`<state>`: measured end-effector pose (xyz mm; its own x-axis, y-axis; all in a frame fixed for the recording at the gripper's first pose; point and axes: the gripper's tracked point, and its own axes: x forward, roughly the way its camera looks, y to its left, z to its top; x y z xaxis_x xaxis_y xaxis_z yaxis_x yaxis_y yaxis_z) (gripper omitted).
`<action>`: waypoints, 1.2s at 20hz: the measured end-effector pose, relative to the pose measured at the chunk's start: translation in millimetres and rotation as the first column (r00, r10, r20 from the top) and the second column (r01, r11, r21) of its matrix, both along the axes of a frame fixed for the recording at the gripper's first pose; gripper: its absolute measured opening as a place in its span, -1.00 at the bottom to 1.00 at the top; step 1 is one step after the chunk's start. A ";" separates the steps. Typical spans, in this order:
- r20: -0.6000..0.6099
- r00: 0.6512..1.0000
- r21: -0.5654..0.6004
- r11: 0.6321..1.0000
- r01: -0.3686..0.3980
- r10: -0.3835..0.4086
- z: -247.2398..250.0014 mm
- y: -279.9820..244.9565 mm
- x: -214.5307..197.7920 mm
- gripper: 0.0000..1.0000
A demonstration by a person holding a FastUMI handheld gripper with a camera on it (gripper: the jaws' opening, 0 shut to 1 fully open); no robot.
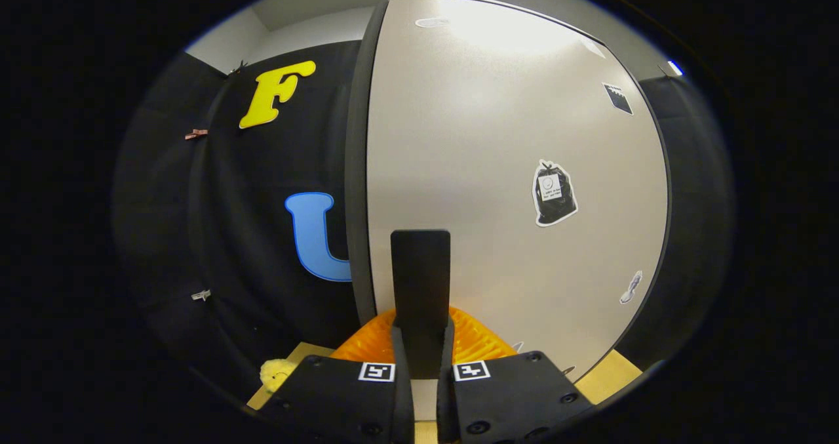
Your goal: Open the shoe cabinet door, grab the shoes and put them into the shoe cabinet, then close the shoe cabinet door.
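Note:
The shoe cabinet door is a pale flat panel with a dark rim, standing upright right in front of me. A dark upright handle sticks out from its lower part. My gripper is shut on that handle, which sits between the ridged fingers. The door's dark left edge shows as a thick strip; whether the door stands ajar I cannot tell. A fluffy yellow shoe peeks out low on the left, beside the gripper body.
Small stickers sit on the door, one like a black bag right of the handle. A light wooden surface lies under the cabinet. The black cloth wall hangs to the left, behind the door's edge.

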<state>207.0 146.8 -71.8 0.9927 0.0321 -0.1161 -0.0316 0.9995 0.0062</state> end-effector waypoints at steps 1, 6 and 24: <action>-0.002 1.000 -0.004 1.000 -0.004 0.004 1.4 -0.5 -5.9 -0.65; 0.011 0.999 0.019 0.999 -0.033 0.033 19.9 -0.9 -55.7 -0.66; 0.006 0.999 0.052 0.997 -0.054 0.054 39.9 -110.5 -177.5 -0.67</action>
<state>29.5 36.2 -31.9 0.9899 0.0917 -0.1085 -0.0858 0.9946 0.0575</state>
